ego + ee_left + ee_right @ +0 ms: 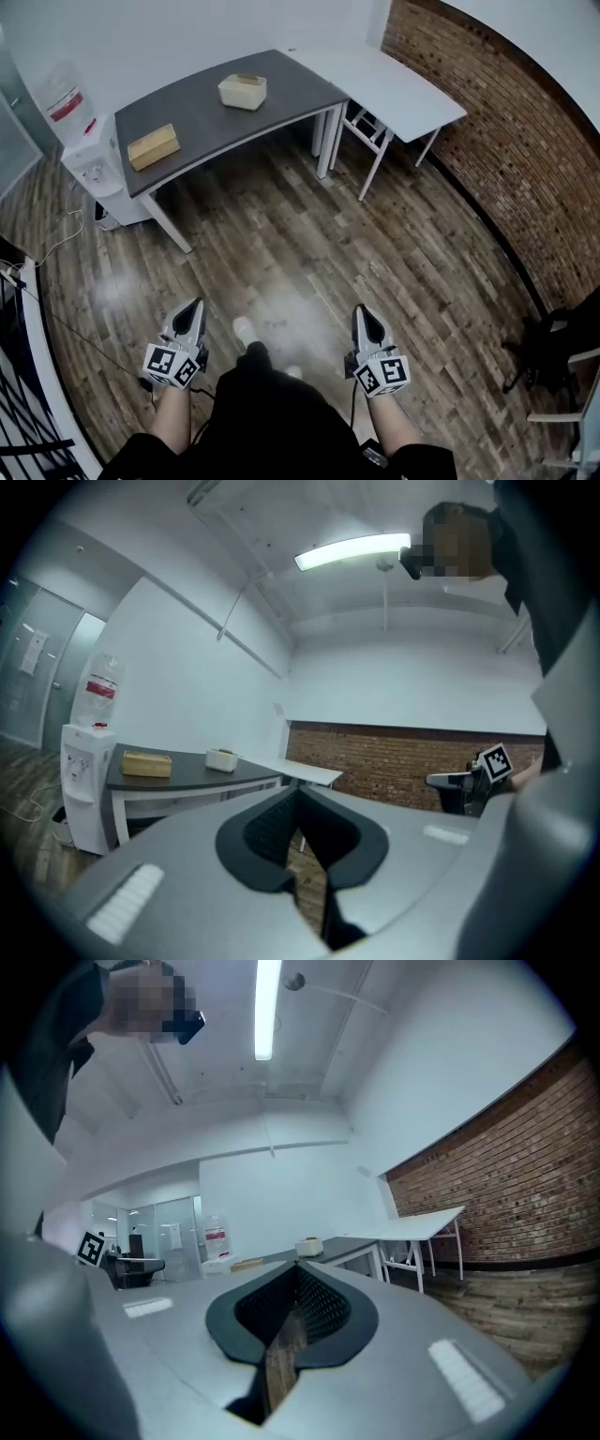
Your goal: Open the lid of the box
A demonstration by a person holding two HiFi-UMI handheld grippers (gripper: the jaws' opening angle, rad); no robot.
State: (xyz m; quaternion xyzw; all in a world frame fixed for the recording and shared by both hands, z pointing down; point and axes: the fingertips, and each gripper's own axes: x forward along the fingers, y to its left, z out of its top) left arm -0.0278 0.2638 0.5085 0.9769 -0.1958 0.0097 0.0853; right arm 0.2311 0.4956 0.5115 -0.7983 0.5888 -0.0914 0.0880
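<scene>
Across the wooden floor (pixel 281 244), well apart from the person, a dark table (pixel 281 108) carries two boxes: a pale box (pixel 243 91) toward its middle and a tan box (pixel 154 146) near the end beside the water dispenser (pixel 89 155). Neither box looks opened. The left tool (pixel 195 305) and right tool (pixel 362 311) are held low and level, each with its jaws closed together on nothing. Likely hazards:
- The task names only one box, so with two present the wrong one may be approached.
- Jaws brought in closed would push a lid or slide a light box along the table rather than catch its edge.
- Lifting with one tool while the other leaves the base unsteadied may tip the box.
</scene>
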